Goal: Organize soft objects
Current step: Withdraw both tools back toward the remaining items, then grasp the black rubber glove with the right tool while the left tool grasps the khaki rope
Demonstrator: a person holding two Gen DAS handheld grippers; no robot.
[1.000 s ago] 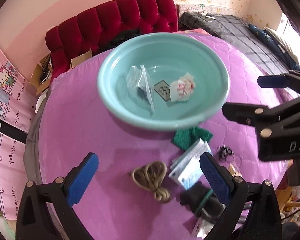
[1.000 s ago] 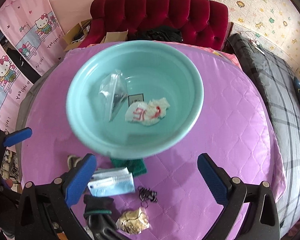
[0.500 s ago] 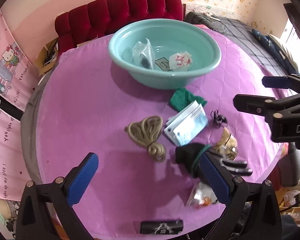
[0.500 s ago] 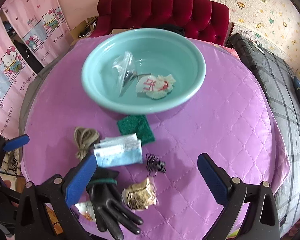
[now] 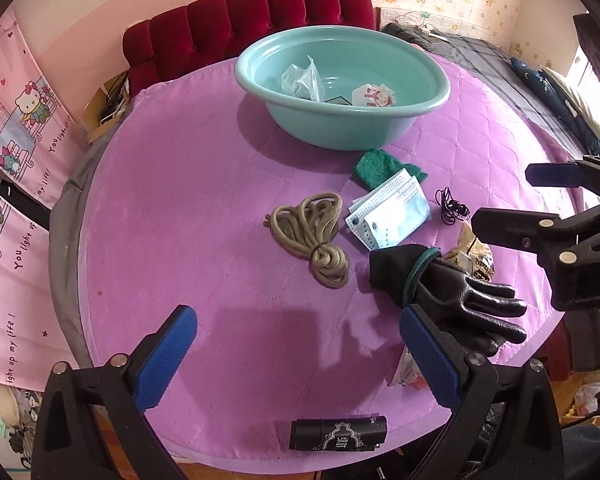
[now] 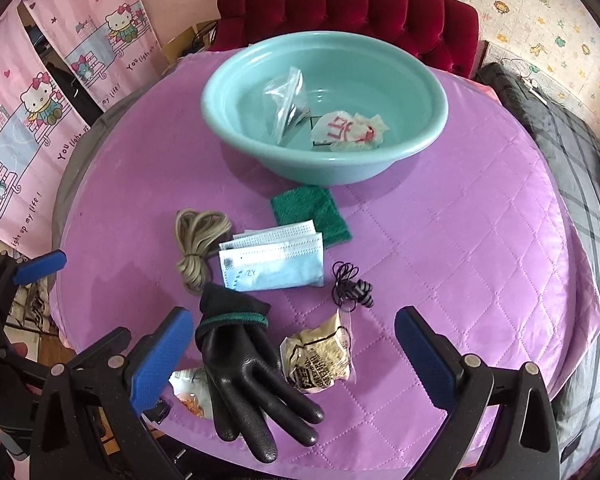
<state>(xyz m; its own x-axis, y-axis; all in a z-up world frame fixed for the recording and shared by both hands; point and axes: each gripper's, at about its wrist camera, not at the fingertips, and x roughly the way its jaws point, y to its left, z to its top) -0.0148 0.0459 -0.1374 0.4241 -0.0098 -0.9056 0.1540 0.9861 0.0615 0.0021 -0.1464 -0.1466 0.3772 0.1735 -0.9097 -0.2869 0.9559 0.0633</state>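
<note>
A teal basin (image 5: 340, 120) (image 6: 324, 160) stands at the far side of the purple quilted table and holds a clear plastic bag (image 6: 286, 100) and a crumpled red-and-white wrapper (image 6: 348, 130). In front of it lie a green cloth (image 6: 312, 214), blue face masks (image 6: 274, 264), a coiled tan rope (image 5: 310, 236) (image 6: 196, 240), a black glove (image 5: 444, 292) (image 6: 244, 360), a black hair tie bundle (image 6: 350, 288) and a gold foil packet (image 6: 320, 360). My left gripper (image 5: 296, 354) is open above the near table edge. My right gripper (image 6: 294, 358) is open over the glove and packet.
A black printed case (image 5: 338, 434) lies at the table's near edge. A small snack packet (image 6: 190, 394) sits by the glove at the edge. Behind the table stand a red tufted sofa (image 5: 260, 20), a grey plaid bed (image 6: 560, 140) on the right and pink cartoon curtains (image 6: 40, 100) on the left.
Both grippers have pulled back from over the basin toward the near table edge. The loose items in front of the basin have come into full view. Both stay open.
</note>
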